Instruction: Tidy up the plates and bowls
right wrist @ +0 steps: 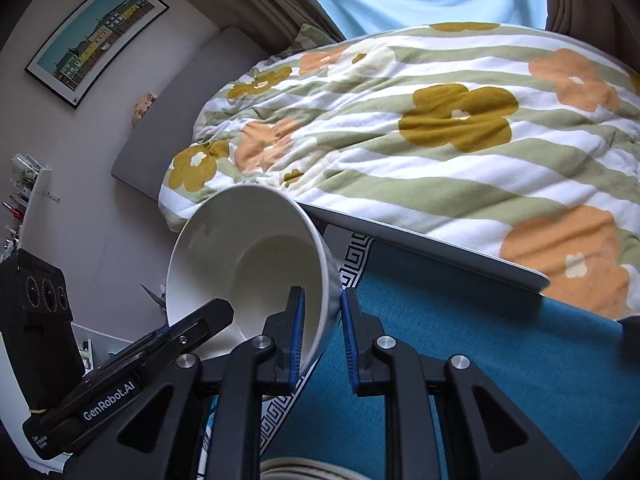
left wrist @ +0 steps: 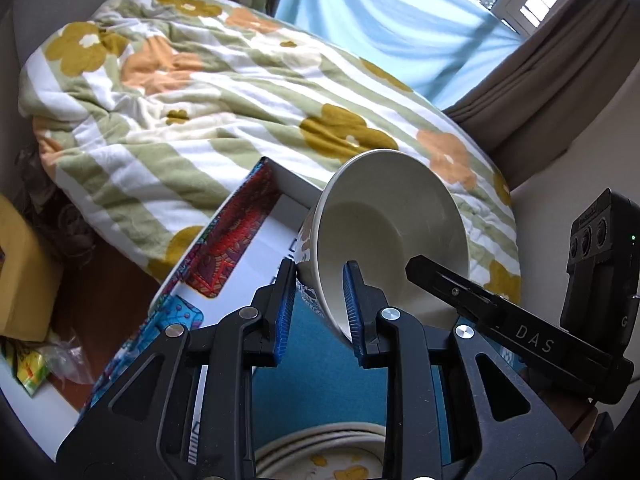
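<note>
Bowl: a white bowl [left wrist: 390, 216] with a patterned outside, tilted on its side and lifted clear above the blue mat [left wrist: 316, 380], its opening turned toward both cameras.
Left gripper: the left gripper [left wrist: 316, 308] is clamped on the bowl's rim, one blue pad [left wrist: 354, 300] inside the bowl, the other on the outer wall.
Right gripper: the right gripper [right wrist: 322, 332] pinches the opposite side of the same rim in the same way.
Plates: a stack of plates [left wrist: 320, 452] with yellow flower marks lies on the blue mat, directly below the bowl.
Box: a white box [left wrist: 256, 248] with colourful panels stands beside the bowl, behind it.
Bed: a floral duvet [right wrist: 440, 140] lies beyond the bowl.
</note>
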The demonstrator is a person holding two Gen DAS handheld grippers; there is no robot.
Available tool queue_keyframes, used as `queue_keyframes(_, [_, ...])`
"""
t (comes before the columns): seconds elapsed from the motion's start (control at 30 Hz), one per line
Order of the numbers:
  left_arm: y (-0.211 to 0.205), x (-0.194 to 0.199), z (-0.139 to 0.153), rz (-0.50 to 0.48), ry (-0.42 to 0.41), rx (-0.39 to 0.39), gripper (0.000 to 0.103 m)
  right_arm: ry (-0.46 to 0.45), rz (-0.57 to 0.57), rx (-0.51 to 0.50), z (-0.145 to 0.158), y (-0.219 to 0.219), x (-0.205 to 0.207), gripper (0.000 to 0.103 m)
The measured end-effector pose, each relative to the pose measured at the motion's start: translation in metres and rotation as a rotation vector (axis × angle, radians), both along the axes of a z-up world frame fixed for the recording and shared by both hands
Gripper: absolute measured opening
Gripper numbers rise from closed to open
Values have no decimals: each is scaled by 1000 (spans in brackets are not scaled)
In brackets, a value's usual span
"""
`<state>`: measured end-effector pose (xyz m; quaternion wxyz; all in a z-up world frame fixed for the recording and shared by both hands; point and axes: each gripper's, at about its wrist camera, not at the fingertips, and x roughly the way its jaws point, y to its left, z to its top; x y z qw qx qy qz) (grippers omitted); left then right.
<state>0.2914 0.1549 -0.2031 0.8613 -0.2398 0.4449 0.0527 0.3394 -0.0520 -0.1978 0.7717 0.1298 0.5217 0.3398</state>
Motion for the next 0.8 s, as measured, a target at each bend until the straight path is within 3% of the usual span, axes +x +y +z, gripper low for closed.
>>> queue_keyframes(0.23, [-88, -53, 50, -100, -61, 18, 21, -71, -84, -10, 56, -85, -68, 17])
queue_keyframes(0.4, [-161, -90, 61, -185, -74, 15, 22, -100, -159, -36, 78, -152, -121, 17])
queue_keyframes(0.6, [-251, -129, 58, -293, -50, 3, 22, -92, -250, -63, 78, -233, -171, 17])
queue_keyframes(0.8, [-326, -148, 37, -428, 21, -5, 21, -38, -356, -97, 59, -307, -211, 17])
